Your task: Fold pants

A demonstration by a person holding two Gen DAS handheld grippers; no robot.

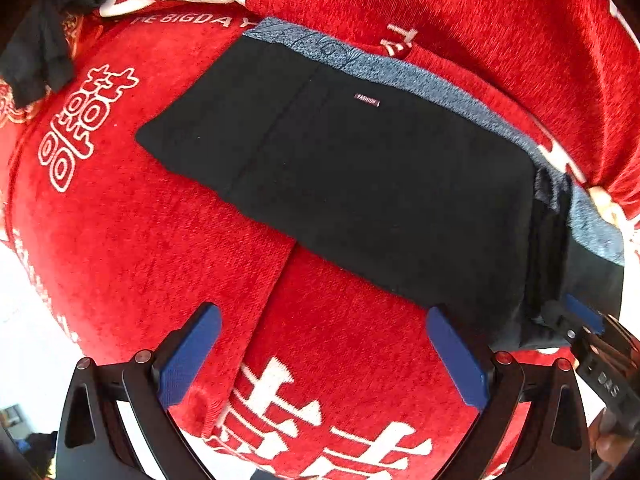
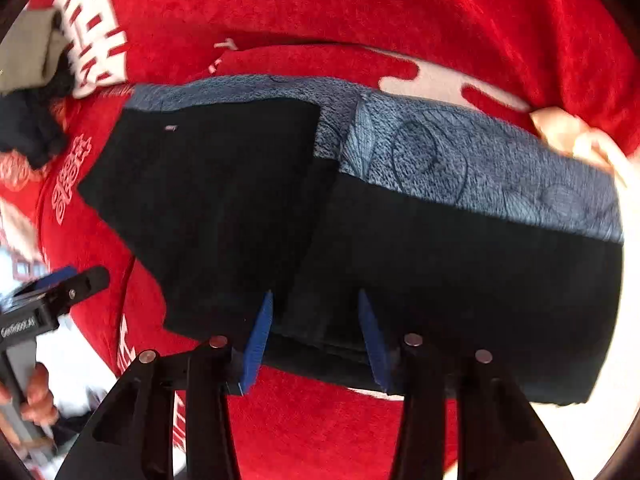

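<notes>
Red plush cloth (image 1: 132,240) with white characters covers the whole surface. On it lie the black pants (image 1: 340,176), folded, over a blue-grey patterned cloth (image 2: 460,160). Left tongs (image 1: 322,354) stand wide above bare red cloth; right tongs (image 2: 316,336) hold the pants' near edge.
</notes>
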